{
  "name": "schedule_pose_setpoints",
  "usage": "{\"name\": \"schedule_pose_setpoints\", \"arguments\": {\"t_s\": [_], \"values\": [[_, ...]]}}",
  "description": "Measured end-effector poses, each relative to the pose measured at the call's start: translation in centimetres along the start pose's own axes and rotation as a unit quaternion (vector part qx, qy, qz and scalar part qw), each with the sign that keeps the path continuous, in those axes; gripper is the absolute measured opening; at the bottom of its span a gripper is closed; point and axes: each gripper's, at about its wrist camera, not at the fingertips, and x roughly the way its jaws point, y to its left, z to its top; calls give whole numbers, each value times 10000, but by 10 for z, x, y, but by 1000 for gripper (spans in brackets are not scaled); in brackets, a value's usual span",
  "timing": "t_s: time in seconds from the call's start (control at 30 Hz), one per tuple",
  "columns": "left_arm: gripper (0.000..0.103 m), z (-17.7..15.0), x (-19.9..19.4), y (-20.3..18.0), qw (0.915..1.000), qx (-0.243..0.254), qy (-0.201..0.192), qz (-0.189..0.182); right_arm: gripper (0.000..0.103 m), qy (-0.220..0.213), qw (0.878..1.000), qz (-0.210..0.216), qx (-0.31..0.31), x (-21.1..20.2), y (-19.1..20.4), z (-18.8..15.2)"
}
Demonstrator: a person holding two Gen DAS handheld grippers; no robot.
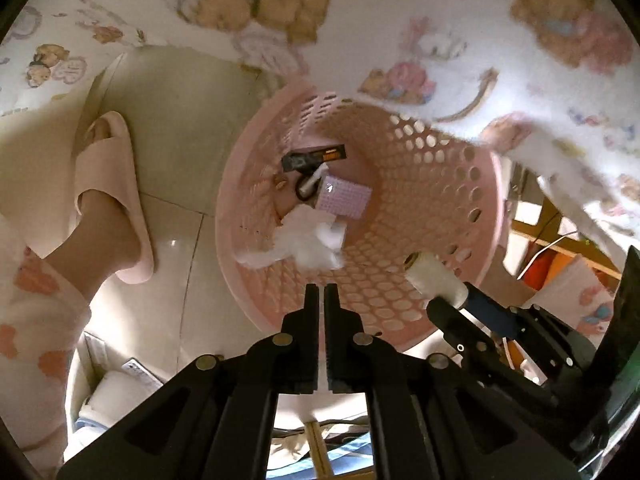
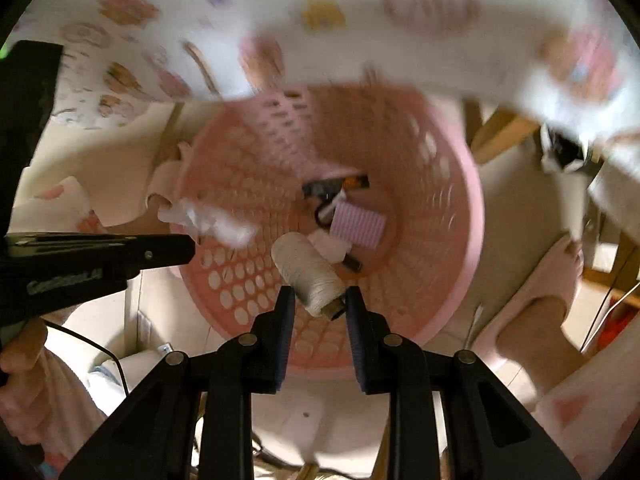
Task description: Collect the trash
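A pink perforated basket point(image 1: 432, 184) point(image 2: 436, 216) stands on the floor below both grippers. On its bottom lie a black packet point(image 1: 314, 157), a purple striped box point(image 1: 344, 200) point(image 2: 358, 226) and a small dark item. My left gripper point(image 1: 320, 290) point(image 2: 192, 246) is shut, and a crumpled clear plastic wrapper point(image 1: 304, 242) point(image 2: 216, 222) hangs from its tips over the basket. My right gripper point(image 2: 320, 298) point(image 1: 450, 304) is shut on a cream thread spool point(image 2: 310, 272) point(image 1: 434, 276), also above the basket opening.
A bedsheet with cartoon bears point(image 1: 460, 20) hangs behind the basket, over a wooden frame point(image 2: 500, 132). A person's feet in pink slippers point(image 1: 116, 200) point(image 2: 540, 304) stand on the pale tiled floor point(image 1: 180, 120) on either side.
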Motion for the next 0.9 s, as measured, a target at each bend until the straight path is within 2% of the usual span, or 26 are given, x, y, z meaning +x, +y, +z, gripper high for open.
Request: {"name": "schedule_pose_setpoints", "arguments": {"t_s": [0.1,0.13,0.2,0.23,0.27,0.37,0.47,0.67,0.8,0.9], "values": [[6,0,6,0,9998,72,63,168,28,193,9998,36,70,13,-4,-1],[10,0,5,0,9997,81,89,212,28,298,9994,112,117,18,-5,-2],[31,0,6,1,9994,65,106,325,28,462,9982,316,194,25,-8,-4],[48,0,6,2,9992,52,74,389,28,488,9981,316,222,24,-9,-5],[57,1,5,3,9990,50,32,439,28,481,9982,234,254,25,-9,-6],[68,1,-2,4,9988,50,-64,479,31,448,9985,151,262,25,-9,-7],[75,0,-10,3,9986,36,-165,507,47,406,9983,123,392,24,-13,-5],[80,-6,-29,-4,9966,160,-429,680,53,110,9991,-70,408,3,-14,-4],[82,-10,-49,-9,9947,226,-704,709,68,-423,9978,-425,298,-24,-11,-1],[82,-11,-69,-5,9936,156,-935,607,71,-821,9949,-539,250,-50,-7,-1]]}}
